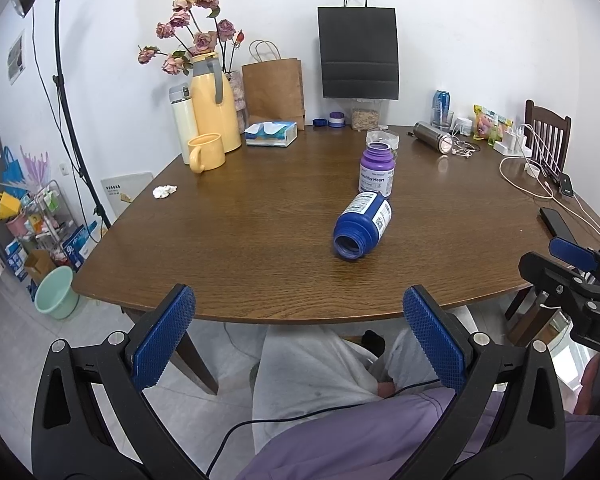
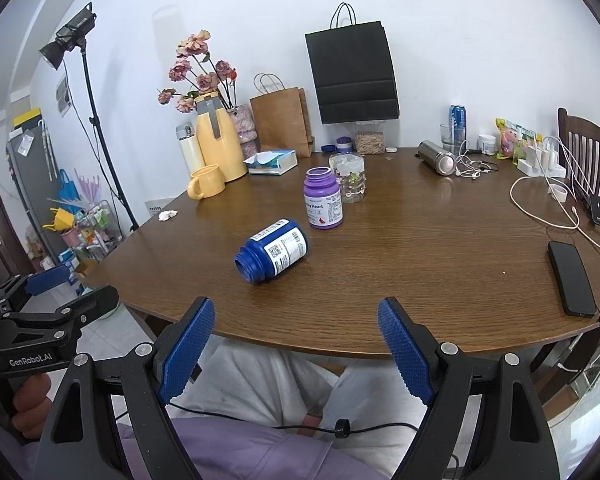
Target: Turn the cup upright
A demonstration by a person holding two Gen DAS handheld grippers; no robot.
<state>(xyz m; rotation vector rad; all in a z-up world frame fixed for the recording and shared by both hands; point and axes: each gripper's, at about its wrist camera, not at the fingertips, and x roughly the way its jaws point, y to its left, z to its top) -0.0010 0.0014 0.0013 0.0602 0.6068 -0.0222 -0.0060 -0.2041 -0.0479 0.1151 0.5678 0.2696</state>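
Approach stage: blue bottle point(image 2: 272, 250) lies sideways mid-desk point(image 2: 420, 280); both hand-held grippers point(image 1: 298, 332) point(image 2: 296, 344) gape empty off the near edge; next, grasp its body.

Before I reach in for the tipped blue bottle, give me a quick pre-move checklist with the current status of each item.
1. Blue bottle lies on its side, open mouth toward the near table edge: ok, ready to flip.
2. Right claw open and empty: ok.
3. Left claw open and empty: ok.
4. Both claws short of the near table edge, touching nothing: ok.
5. Room to stand the bottle up: the upright purple bottle is close behind its base, apart by a small gap: ok, but watch it.
6. Whether the blue bottle is empty: cannot tell, its inside is dark.
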